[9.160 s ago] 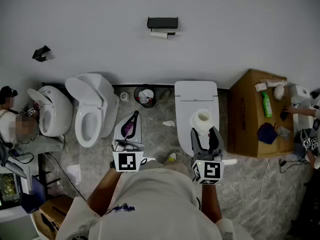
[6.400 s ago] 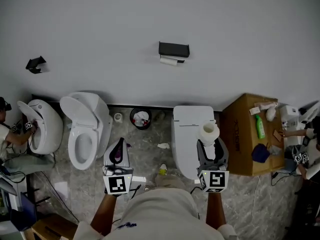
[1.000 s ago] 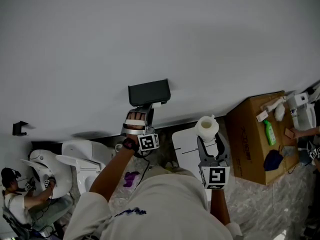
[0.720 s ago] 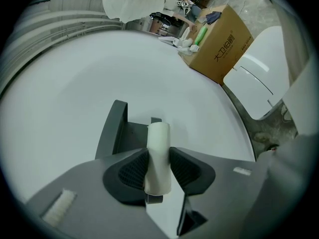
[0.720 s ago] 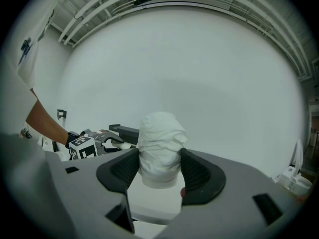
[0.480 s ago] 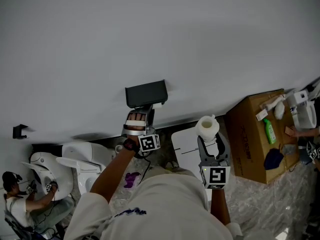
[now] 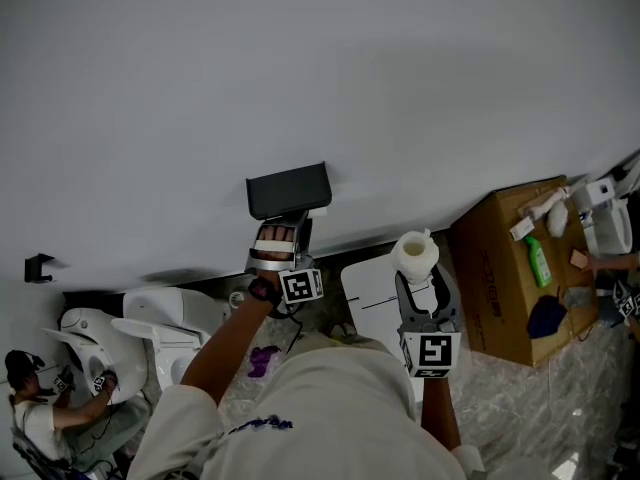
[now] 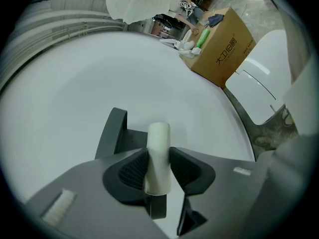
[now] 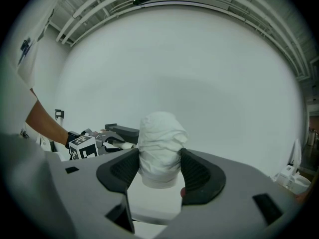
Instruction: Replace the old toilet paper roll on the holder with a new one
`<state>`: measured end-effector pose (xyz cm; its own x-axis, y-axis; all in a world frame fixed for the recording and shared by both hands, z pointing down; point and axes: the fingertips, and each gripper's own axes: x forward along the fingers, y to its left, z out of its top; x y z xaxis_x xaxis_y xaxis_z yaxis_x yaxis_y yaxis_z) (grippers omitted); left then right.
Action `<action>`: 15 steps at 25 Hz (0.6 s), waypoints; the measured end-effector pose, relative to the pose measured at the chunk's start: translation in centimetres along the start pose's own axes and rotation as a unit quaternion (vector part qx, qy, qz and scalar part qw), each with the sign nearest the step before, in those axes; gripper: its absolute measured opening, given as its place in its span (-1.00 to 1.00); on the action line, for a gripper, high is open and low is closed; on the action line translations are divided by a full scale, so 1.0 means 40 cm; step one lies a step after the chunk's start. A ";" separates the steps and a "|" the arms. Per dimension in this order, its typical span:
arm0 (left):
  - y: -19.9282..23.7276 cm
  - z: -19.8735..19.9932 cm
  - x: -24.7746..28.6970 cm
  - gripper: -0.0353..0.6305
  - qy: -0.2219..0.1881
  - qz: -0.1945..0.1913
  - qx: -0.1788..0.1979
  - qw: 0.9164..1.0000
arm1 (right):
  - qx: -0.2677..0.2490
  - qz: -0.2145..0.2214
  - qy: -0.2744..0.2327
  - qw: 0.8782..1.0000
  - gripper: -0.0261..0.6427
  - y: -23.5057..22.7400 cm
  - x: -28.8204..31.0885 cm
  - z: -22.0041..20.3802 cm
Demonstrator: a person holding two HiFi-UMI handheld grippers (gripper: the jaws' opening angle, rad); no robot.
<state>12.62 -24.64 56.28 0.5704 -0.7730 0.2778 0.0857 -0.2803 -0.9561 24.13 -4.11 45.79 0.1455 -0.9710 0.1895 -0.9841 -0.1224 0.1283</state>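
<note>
What only the head view shows: the whole layout, with the black holder (image 7: 288, 190) on the pale wall (image 7: 300, 68) at centre, toilets on the floor below it, a cardboard box (image 7: 500, 268) at right and a person (image 7: 40, 413) at lower left.
What only the left gripper view shows: the left gripper (image 7: 298, 220) with its jaws narrow, both ribbed pads pressed on the old toilet paper roll (image 8: 158, 156). In the head view that roll is only a white sliver under the holder.
What only the right gripper view shows: the right gripper (image 7: 418, 280) with its pads clamped on the sides of the new toilet paper roll (image 7: 414, 253), and the left gripper's marker cube small at middle left.
Old toilet paper roll, place: upright in the left jaws, just in front of the holder. I cannot tell whether it sits on the holder's bar.
New toilet paper roll, place: at centre right of the head view, above the closed-lid toilet (image 7: 372, 290) and well apart from the holder.
Materials and shapes: the old roll is a slim, smooth, pale tube. The new roll is fat, with crumpled white paper. The holder is a dark flat hood, the box is brown card, and the floor is grey and marbled.
Counts: two grippers, two rolls, one holder, three toilets (two open toilets (image 7: 165, 320) at left, one closed), one box, and one green bottle (image 7: 541, 261) on the box.
</note>
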 end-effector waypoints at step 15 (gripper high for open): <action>-0.001 0.074 0.039 -0.46 -0.027 -0.007 -0.002 1.000 | 0.004 -0.017 0.008 1.000 -0.13 -0.041 0.001 -0.013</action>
<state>15.93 -24.15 56.47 0.6122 -0.7372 0.2860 0.0908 -0.2938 -0.9515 25.80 -3.84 46.10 0.1798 -0.9630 0.2010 -0.9796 -0.1566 0.1263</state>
